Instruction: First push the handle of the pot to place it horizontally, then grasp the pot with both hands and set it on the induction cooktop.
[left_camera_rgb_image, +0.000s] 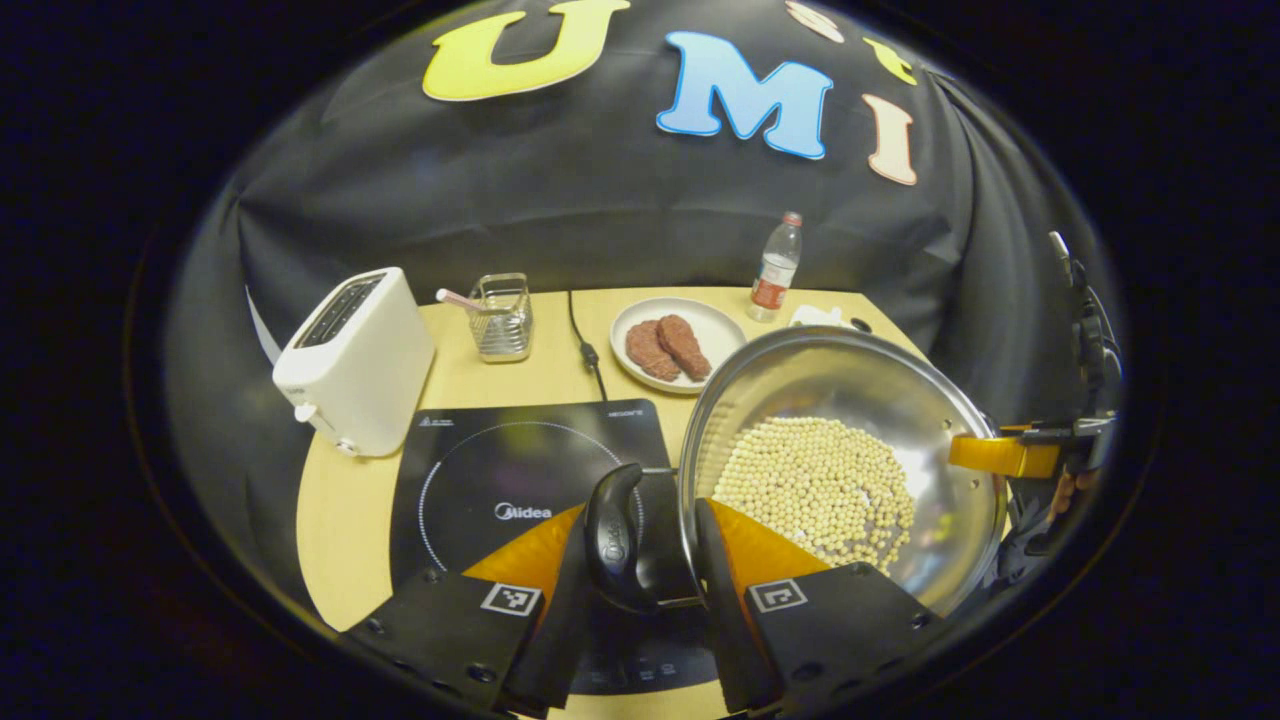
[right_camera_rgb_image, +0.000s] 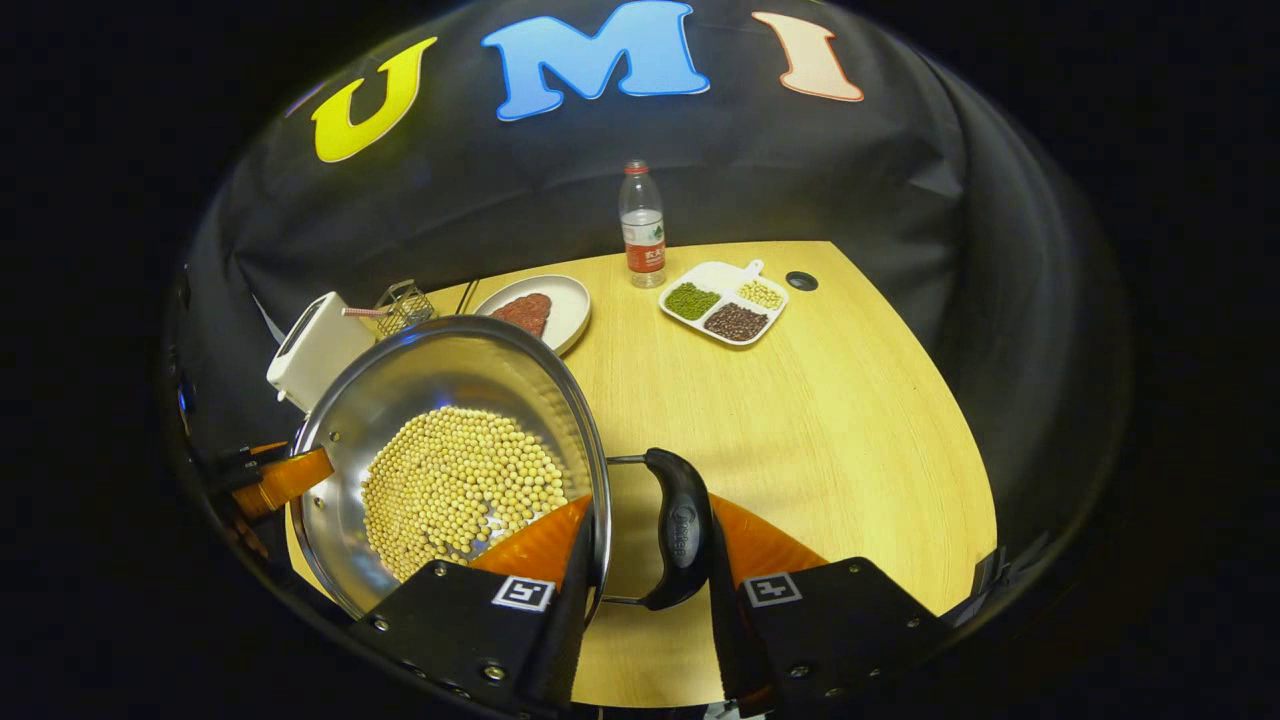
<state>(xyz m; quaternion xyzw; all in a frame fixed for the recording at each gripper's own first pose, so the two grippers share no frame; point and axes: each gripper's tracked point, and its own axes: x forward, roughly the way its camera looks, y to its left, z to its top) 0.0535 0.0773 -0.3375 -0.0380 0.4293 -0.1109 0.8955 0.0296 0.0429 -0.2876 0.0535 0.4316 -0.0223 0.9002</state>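
Yellow desk (right_camera_rgb_image: 800, 400) below, you carry the pot (left_camera_rgb_image: 850, 400) of beans (left_camera_rgb_image: 815, 485) by both side handles: left gripper (left_camera_rgb_image: 640, 560) jaws pinching one black handle (left_camera_rgb_image: 612, 535), right gripper (right_camera_rgb_image: 640, 560) jaws pinching the other (right_camera_rgb_image: 680, 530). Pot hangs just right of the cooktop (left_camera_rgb_image: 480, 470), tilted, apparently mid-transfer, two grips sharing its weight.

The left hand-held gripper (left_camera_rgb_image: 655, 545) has its two fingers closed around the pot's black side handle (left_camera_rgb_image: 615, 535), one on each side. The right hand-held gripper (right_camera_rgb_image: 650, 545) likewise clamps the opposite side handle (right_camera_rgb_image: 680, 530), one finger inside the pot rim, the other outside that handle.
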